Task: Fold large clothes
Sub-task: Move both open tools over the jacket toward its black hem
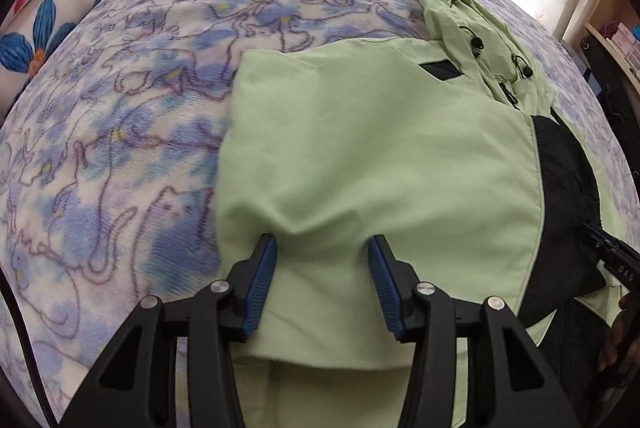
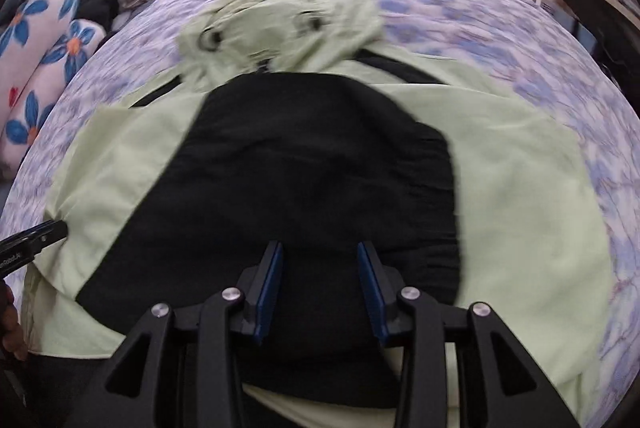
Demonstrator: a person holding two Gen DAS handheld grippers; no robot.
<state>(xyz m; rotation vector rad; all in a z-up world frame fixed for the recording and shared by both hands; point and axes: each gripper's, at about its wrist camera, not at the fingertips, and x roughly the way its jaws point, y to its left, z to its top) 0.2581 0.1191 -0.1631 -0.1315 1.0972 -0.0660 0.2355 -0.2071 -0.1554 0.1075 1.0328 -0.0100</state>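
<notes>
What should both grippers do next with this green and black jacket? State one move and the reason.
Probably close both on the near hem and carry it toward the hood. The left gripper and right gripper stand open over the jacket, which lies flat on the blanket with its sides folded in.

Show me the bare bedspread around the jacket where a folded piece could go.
Free: the bedspread between the jacket and the flowered pillows; also beyond its other edge. Crowded: near edge, under both sets of fingers.
</notes>
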